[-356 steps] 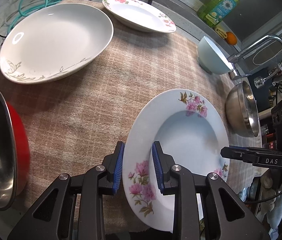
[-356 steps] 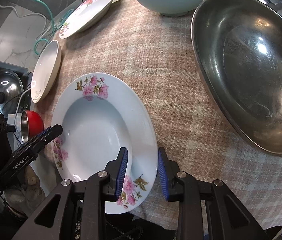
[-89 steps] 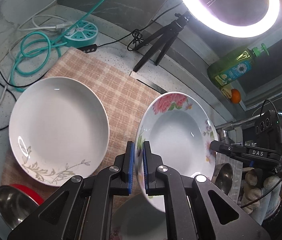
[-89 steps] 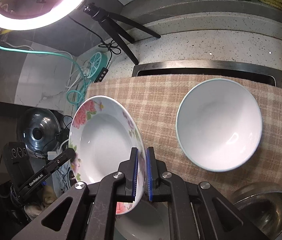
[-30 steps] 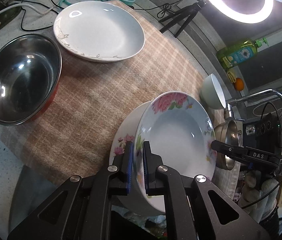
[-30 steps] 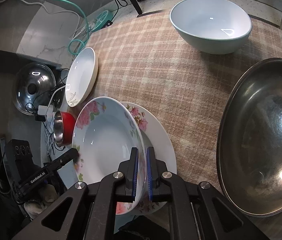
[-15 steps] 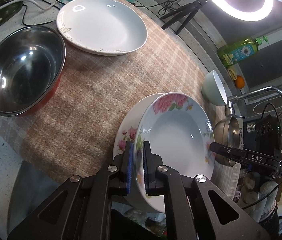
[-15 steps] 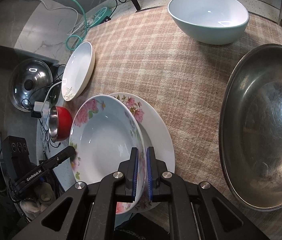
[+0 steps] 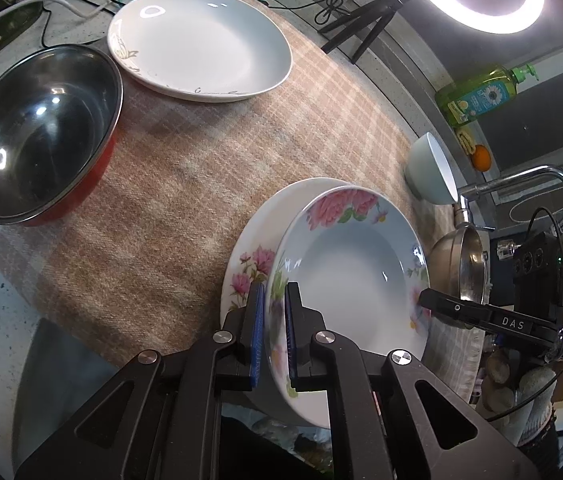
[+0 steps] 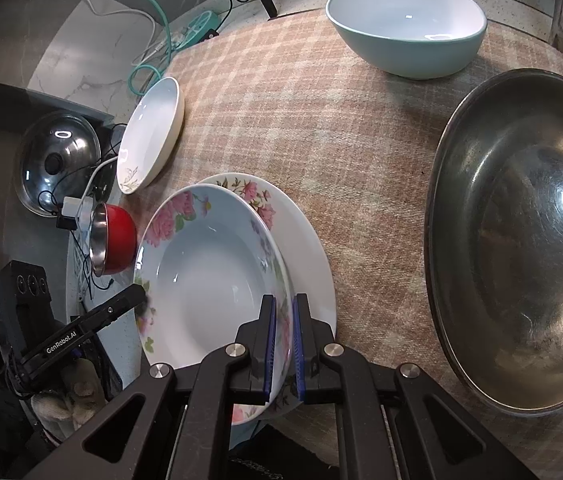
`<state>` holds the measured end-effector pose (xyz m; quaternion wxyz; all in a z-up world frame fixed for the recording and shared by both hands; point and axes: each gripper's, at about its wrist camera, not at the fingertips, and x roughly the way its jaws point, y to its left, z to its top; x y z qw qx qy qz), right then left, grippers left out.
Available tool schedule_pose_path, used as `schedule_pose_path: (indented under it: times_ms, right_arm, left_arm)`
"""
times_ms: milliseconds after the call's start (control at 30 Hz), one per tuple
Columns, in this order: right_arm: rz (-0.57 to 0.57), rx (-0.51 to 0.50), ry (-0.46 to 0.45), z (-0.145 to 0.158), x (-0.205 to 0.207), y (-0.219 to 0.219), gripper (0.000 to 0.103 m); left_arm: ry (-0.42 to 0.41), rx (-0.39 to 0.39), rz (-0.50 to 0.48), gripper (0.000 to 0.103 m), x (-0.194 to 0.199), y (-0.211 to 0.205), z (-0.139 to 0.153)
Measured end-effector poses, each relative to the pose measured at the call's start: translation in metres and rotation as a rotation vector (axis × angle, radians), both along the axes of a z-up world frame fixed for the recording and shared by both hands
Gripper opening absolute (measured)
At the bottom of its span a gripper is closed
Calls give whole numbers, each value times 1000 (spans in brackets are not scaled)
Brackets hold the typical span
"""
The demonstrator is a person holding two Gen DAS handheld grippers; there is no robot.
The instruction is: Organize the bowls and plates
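Plaid cloth [image 9: 185,184] covers your surface. Your left gripper [image 9: 272,328] and right gripper [image 10: 282,340] each pinch the rose plate's [image 9: 355,280] rim, above the floral plate [image 10: 305,248].

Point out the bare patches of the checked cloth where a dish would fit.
The widest bare stretch of checked cloth lies mid-table, bordered by the white plate, teal bowl, big steel bowl and the stacked floral plates. The left edge by the red bowl is crowded.

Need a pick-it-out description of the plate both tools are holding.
Start at the plaid cloth; near its front edge two floral plates overlap. The held plate is the upper one, pinched at opposite rims by the left tool and right tool. Its pale blue tint and big pink roses distinguish it from the white plate beneath.
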<state>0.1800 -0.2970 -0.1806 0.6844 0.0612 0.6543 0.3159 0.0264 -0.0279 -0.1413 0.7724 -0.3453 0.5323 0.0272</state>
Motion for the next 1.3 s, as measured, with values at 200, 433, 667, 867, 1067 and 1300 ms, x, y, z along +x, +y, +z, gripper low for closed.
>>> schedule_pose_path:
  times_ms: [200, 433, 667, 867, 1067, 1300]
  right_arm:
    - [4, -9, 2, -3, -2, 4, 8]
    - [9, -15, 4, -5, -1, 6, 10]
    - [-1, -25, 6, -9, -2, 7, 10]
    - [-12, -22, 9, -10, -2, 7, 10]
    - [-13, -26, 3, -10, 0, 6, 10]
    - [-13, -27, 1, -10, -1, 6, 10]
  left_arm:
    - [3, 6, 3, 6, 0, 2, -2]
    - [5, 7, 5, 6, 1, 4, -5]
    - [9, 11, -4, 6, 3, 2, -7]
    - [17, 9, -7, 6, 4, 1, -11]
    - [19, 10, -11, 6, 6, 1, -12]
    - [15, 14, -14, 6, 5, 1, -12]
